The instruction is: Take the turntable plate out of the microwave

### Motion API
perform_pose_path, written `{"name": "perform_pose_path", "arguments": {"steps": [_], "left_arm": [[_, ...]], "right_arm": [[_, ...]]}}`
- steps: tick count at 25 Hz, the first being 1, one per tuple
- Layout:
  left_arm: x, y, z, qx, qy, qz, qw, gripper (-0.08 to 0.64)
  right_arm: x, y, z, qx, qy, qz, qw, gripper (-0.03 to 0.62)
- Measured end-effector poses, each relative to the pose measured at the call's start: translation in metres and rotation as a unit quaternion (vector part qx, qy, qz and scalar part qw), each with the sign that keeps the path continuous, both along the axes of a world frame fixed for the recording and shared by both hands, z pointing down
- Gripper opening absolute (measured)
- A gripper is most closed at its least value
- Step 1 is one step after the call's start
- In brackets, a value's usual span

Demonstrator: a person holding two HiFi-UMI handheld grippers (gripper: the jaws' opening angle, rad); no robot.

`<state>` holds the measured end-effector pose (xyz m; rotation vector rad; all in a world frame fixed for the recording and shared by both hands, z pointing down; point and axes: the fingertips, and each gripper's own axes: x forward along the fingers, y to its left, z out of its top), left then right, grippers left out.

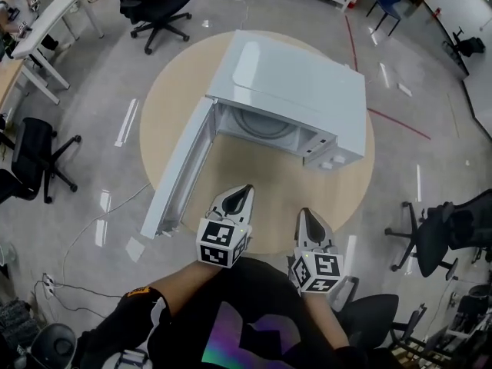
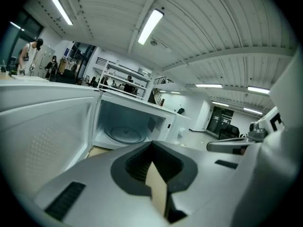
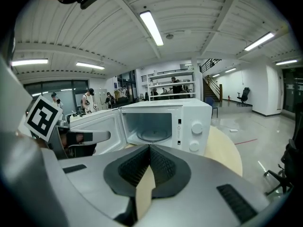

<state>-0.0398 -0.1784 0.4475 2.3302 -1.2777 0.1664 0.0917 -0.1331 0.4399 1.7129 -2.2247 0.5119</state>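
The glass turntable plate point(image 2: 125, 134) lies flat on the floor of the microwave point(image 1: 292, 91) cavity, ahead of both pairs of fingers and well apart from them. It is seen as a clear, round disc with a raised rim and a moulded hub at its centre; being round, it offers no long axis, so only its flat lie and its near rim matter for a grasp. Nothing is seen resting on it.

The microwave door point(image 1: 181, 167) is swung fully open, beyond and to the left of the left fingers, so the cavity mouth is unobstructed. The control panel with its two knobs point(image 3: 196, 126) stands ahead of the right fingers, to the right of the plate.

The left gripper point(image 1: 244, 189) is lined up almost straight with the cavity opening, and its fingers point(image 2: 135, 167) are pressed together at the tips with nothing held between them. The right gripper point(image 1: 305, 212) is drawn back further and faces the panel side; its fingers point(image 3: 163, 167) are likewise closed on nothing. The left gripper is judged the nearer to the plate.

Both grippers are held above the near part of the round wooden worktop point(image 1: 254, 183) on which the microwave stands. Extraction is judged not yet begun: a reach forward into the cavity, with the fingers parted first, would be required.
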Motion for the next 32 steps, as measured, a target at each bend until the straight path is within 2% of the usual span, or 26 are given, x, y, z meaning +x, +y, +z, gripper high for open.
{"name": "perform_pose_path", "arguments": {"steps": [5, 14, 24, 32], "left_arm": [[-0.016, -0.025, 0.0, 0.004, 0.017, -0.002, 0.9998, 0.048], [-0.027, -0.043, 0.004, -0.006, 0.03, -0.02, 0.9993, 0.048], [-0.034, -0.089, 0.038, -0.05, 0.036, -0.071, 0.9956, 0.048], [-0.021, -0.138, 0.073, -0.101, 0.08, -0.086, 0.988, 0.048]], "right_arm": [[-0.016, -0.027, -0.002, 0.001, 0.0, 0.003, 1.0, 0.017], [-0.036, -0.054, -0.001, 0.0, 0.012, -0.026, 1.0, 0.016], [-0.052, -0.108, 0.032, -0.028, -0.029, -0.073, 0.997, 0.016], [-0.054, -0.153, 0.066, -0.064, -0.056, -0.084, 0.993, 0.017]]}}
